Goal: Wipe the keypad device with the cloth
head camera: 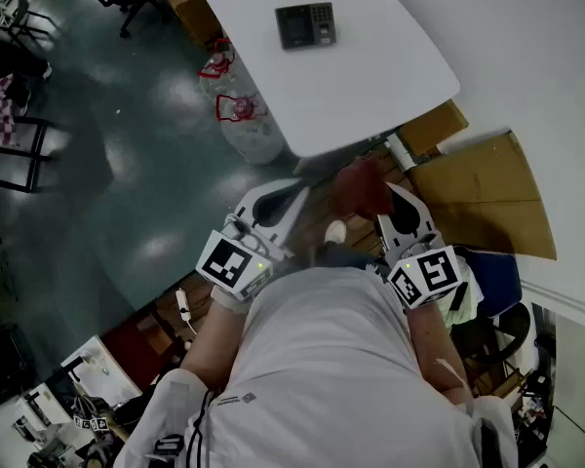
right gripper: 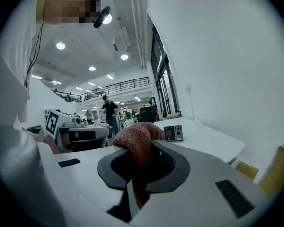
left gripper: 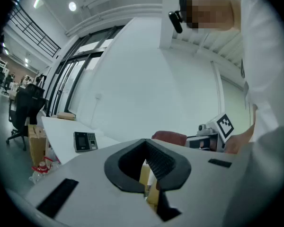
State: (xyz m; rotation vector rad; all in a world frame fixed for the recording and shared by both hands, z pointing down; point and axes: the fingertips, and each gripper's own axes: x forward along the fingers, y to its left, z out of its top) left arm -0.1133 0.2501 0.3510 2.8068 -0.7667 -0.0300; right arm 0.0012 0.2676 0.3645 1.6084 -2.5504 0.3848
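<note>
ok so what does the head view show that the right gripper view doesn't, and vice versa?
Head view only: two clear water jugs with red handles on the floor beside the white table, and the left claw and right claw seen from above.
Right gripper view only: a close look at the pads shut on the cloth, a person standing in the hall behind, and ceiling lights.
Both: the reddish cloth in the right claw, and the keypad device lying on the table, away from both claws.
</note>
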